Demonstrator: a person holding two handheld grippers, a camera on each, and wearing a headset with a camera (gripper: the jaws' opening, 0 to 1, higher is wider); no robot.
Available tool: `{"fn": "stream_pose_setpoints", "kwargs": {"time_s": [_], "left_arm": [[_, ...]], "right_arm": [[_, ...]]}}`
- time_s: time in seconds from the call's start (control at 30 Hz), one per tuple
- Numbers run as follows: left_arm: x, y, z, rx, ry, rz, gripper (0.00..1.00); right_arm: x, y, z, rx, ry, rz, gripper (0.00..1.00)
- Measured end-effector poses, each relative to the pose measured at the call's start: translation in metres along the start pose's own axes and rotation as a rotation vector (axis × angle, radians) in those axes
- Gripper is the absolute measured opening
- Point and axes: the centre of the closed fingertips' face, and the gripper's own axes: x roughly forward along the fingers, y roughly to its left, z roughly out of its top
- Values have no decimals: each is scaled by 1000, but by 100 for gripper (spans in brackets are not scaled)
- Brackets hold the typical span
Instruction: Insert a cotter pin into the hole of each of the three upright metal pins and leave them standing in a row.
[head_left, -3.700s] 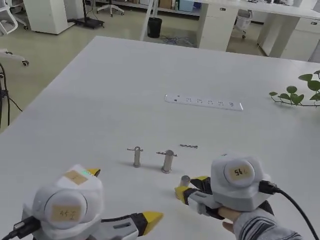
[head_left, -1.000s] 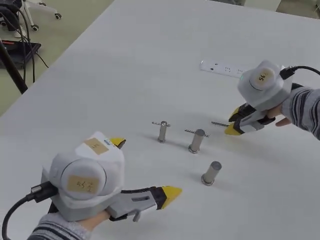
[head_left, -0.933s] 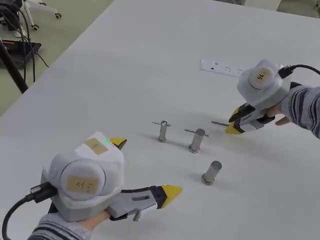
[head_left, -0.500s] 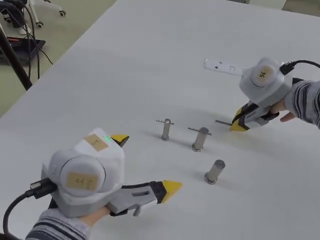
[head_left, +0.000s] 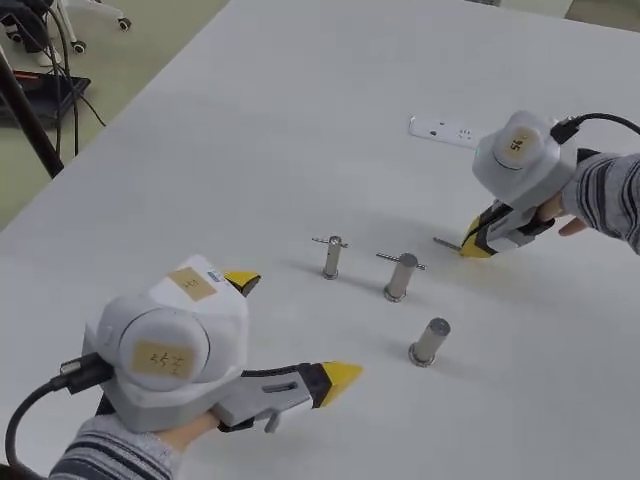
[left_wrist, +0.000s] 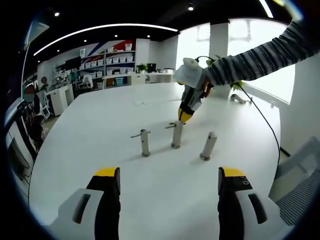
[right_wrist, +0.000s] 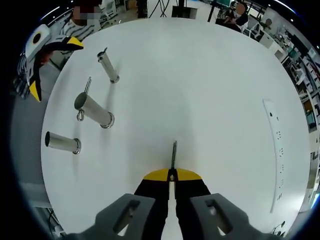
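Three upright metal pins stand in a row on the white table. The far pin (head_left: 333, 258) and the middle pin (head_left: 400, 277) each carry a cotter pin through the top. The near pin (head_left: 431, 342) has a bare top. My right gripper (head_left: 473, 246) is low over the table behind the row, shut on a loose cotter pin (right_wrist: 173, 150) that sticks out forward from its tips (right_wrist: 172, 175). At the front left, my left gripper (head_left: 290, 330) hangs open with nothing between its jaws, facing the row (left_wrist: 176, 134).
A white power strip (head_left: 440, 130) lies farther back on the table (head_left: 250, 150). Beyond the table's left edge, the floor holds chair legs and cables. A striped sleeve (head_left: 605, 195) reaches in from the right.
The right gripper went from beside the near pin to the loose cotter pin behind the row and settled shut on it. The left gripper stayed open in place.
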Motion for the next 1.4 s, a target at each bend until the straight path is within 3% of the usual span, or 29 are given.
{"fn": "stream_pose_setpoints", "kwargs": {"time_s": [0.13, 0.3, 0.73, 1.07, 1.4], "left_arm": [[-1, -1, 3, 8, -12, -2, 75], [-2, -4, 2, 20, 4, -13, 73], [1, -21, 13, 65, 5, -84, 62], [4, -38, 19, 107, 19, -138, 59], [5, -53, 25, 137, 34, -193, 54]], "right_arm": [[-2, 5, -2, 15, -13, 7, 0], [-10, 13, -3, 22, -36, -2, 0], [-33, 53, -6, -16, -81, -18, 0], [-56, 86, 3, -90, -113, -31, 0], [-74, 114, 16, -211, -131, -37, 0]]}}
